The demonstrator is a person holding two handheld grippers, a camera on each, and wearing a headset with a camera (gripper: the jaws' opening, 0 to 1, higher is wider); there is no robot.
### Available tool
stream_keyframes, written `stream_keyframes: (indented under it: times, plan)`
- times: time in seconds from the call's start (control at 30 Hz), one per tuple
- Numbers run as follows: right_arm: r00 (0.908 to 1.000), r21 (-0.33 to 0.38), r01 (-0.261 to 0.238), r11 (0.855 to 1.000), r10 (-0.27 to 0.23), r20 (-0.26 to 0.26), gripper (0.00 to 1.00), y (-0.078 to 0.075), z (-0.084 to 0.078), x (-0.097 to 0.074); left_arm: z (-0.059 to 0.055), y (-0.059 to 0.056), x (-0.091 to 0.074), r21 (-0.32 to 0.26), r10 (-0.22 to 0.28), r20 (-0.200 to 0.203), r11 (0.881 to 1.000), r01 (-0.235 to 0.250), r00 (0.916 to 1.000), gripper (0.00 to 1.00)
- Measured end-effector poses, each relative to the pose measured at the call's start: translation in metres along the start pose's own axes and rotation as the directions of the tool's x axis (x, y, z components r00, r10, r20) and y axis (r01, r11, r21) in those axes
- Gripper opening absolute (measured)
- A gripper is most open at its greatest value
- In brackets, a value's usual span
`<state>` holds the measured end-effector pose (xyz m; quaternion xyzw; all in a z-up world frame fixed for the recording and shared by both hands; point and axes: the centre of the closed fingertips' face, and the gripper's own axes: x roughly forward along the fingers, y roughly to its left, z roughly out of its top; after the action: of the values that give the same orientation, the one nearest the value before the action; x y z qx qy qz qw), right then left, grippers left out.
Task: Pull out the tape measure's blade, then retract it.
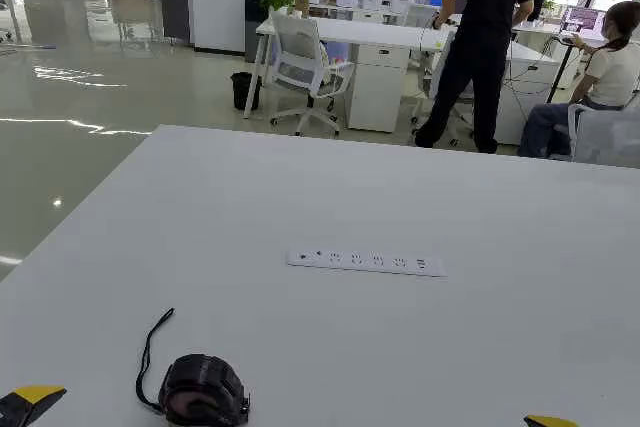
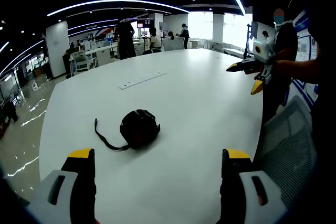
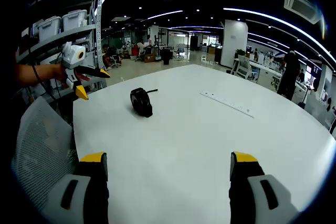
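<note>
A black tape measure with a black wrist strap lies on the white table, near its front edge. Its blade is inside the case. My left gripper is open, and the tape measure rests a short way ahead of its jaws, untouched. My right gripper is also open and empty, with the tape measure farther off to the left. One yellow fingertip shows at the bottom left of the head view and another fingertip at the bottom right.
A white power strip lies flat mid-table, beyond the tape measure. Past the far table edge are desks, a white office chair and people standing and sitting. A grey mesh chair back sits close behind the table's front edge.
</note>
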<state>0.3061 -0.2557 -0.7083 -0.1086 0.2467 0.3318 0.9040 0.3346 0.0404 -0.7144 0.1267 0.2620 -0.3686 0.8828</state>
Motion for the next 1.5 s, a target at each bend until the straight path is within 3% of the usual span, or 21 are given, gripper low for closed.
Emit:
stream_keyframes:
  times: [0.67,1.1,1.5]
  plan:
    - [1.0,0.004,-0.004,1.0,0.004,0.002,0.99,-0.002,0.0,0.0,0.0,0.001,0.002,0.006,-0.005,-0.007,1.0,0.005,1.0,0.98]
    - [0.9981,-0.033,-0.061,0.998,0.061,-0.008,0.98,-0.006,0.005,0.01,0.003,0.014,0.009,0.045,-0.011,-0.03,0.999,0.012,0.9995,0.98]
    - [0.9912,-0.114,-0.125,0.986,0.12,-0.056,0.97,-0.018,0.012,0.023,0.01,0.026,0.018,0.082,-0.027,-0.041,0.996,0.03,0.9988,0.97]
